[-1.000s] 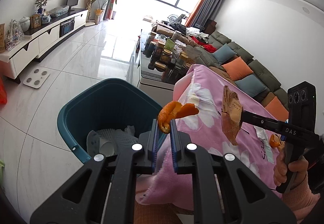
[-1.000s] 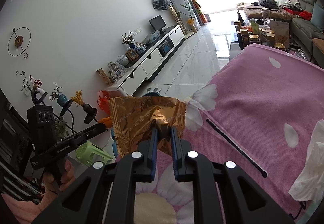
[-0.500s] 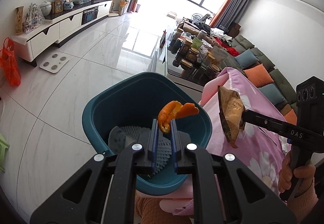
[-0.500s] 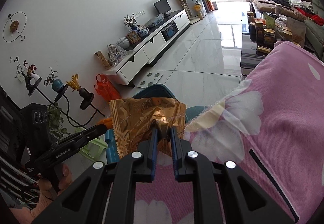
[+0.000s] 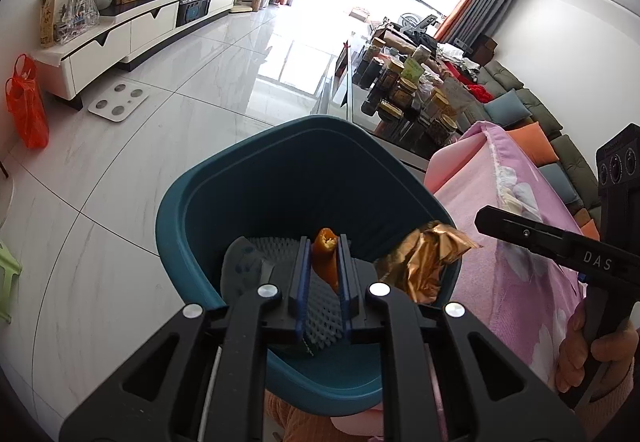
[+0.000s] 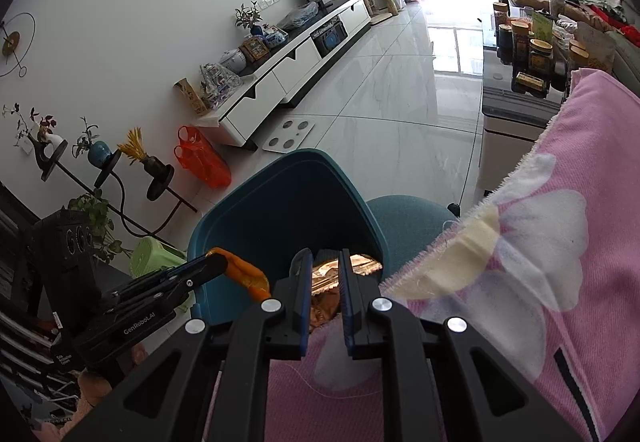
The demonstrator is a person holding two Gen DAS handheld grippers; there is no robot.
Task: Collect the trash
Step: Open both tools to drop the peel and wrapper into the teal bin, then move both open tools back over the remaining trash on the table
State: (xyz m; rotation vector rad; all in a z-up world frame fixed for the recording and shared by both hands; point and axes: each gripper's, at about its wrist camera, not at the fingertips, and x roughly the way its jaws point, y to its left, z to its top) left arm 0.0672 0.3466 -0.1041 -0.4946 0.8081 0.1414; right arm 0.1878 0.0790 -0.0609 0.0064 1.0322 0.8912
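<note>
A teal trash bin (image 5: 180, 202) stands on the floor beside a pink flowered blanket (image 5: 520, 242). My left gripper (image 5: 324, 242) hangs over the bin's opening, shut on a strip of orange peel (image 5: 326, 260). From the right, my right gripper (image 5: 480, 220) reaches over the bin's rim with a crumpled gold wrapper (image 5: 424, 262) at its tip. In the right wrist view the right gripper (image 6: 325, 254) is shut on the gold wrapper (image 6: 324, 280), above the bin (image 6: 248, 202). The left gripper (image 6: 218, 262) and its orange peel (image 6: 244, 274) show at the left. A grey foam net (image 5: 276, 248) lies in the bin.
A glass coffee table (image 5: 340, 90) crowded with jars stands behind the bin. A white TV cabinet (image 5: 140, 30), a floor scale (image 5: 118, 104) and an orange bag (image 5: 26, 102) line the left wall. A green stool (image 6: 154, 256) and a sofa (image 5: 532, 122) flank the area.
Both grippers have moved away from the blanket and lowered over the bin. The peel and the wrapper now hang above its opening, and the bin looks larger and closer.
</note>
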